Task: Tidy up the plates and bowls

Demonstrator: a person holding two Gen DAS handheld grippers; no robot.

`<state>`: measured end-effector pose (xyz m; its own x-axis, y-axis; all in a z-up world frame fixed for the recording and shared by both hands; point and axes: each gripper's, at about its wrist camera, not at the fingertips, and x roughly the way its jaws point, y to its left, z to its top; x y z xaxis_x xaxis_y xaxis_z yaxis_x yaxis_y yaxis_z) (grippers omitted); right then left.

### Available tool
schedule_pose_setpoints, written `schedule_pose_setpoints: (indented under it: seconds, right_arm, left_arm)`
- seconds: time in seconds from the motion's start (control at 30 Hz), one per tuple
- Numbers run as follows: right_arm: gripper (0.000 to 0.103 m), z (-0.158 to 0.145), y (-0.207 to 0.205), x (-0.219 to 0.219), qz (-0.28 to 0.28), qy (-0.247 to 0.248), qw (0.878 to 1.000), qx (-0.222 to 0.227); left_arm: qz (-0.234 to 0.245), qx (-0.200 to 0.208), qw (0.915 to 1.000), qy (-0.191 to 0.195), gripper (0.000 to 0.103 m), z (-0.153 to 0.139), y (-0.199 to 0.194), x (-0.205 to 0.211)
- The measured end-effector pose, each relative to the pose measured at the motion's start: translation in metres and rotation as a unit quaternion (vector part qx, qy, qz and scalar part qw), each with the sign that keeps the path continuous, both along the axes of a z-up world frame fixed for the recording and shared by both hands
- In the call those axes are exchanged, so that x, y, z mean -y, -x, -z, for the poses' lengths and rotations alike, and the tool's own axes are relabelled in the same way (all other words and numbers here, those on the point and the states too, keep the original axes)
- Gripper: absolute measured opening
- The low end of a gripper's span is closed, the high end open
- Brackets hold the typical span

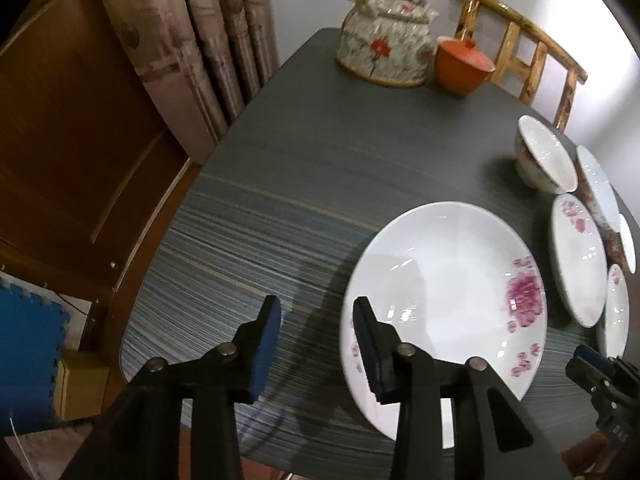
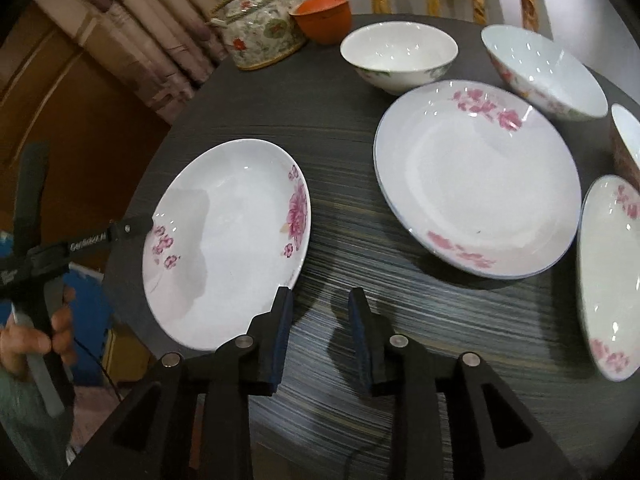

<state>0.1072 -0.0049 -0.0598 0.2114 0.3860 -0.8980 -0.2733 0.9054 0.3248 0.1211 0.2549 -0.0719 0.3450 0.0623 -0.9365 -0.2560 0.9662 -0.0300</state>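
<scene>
1. A plate (image 2: 224, 244) lay at the counter's (image 1: 304, 184) near edge.
2. Both the left gripper (image 1: 316, 344) and right gripper (image 2: 320, 332) hung released, empty.
3. Other plates and bowls (image 2: 398, 56) crowded the right; a teapot (image 1: 386, 46) and orange pot (image 1: 462, 64) stood behind.

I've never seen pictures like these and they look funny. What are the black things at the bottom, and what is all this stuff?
Those black things are tongs, squeezed by a person's hands. Each has a camera looking along its two fingers, so one picture comes from the left tongs and one from the right tongs. Both are open and hold nothing. Below is a dark round table. On it lie a plate with a big pink flower, a larger plate with pink blossoms, white bowls, a flowery teapot and an orange lidded cup. The person's hand shows at the left edge of the right picture.
</scene>
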Motion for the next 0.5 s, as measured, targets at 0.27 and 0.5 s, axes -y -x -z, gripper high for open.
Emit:
schedule_pose_setpoints:
  seconds: [0.27,0.5]
  right_arm:
    - [0.029,-0.018,-0.013,0.049,-0.007,0.011,1.0,0.015]
    - [0.029,-0.029,-0.038,0.106,0.024,0.025,0.999,0.02]
  left_arm:
    - [0.038,0.02,0.9983,0.04,0.045,-0.03,-0.007,0.042]
    - [0.071,0.025,0.9939,0.081,0.046,-0.043,-0.033,0.097]
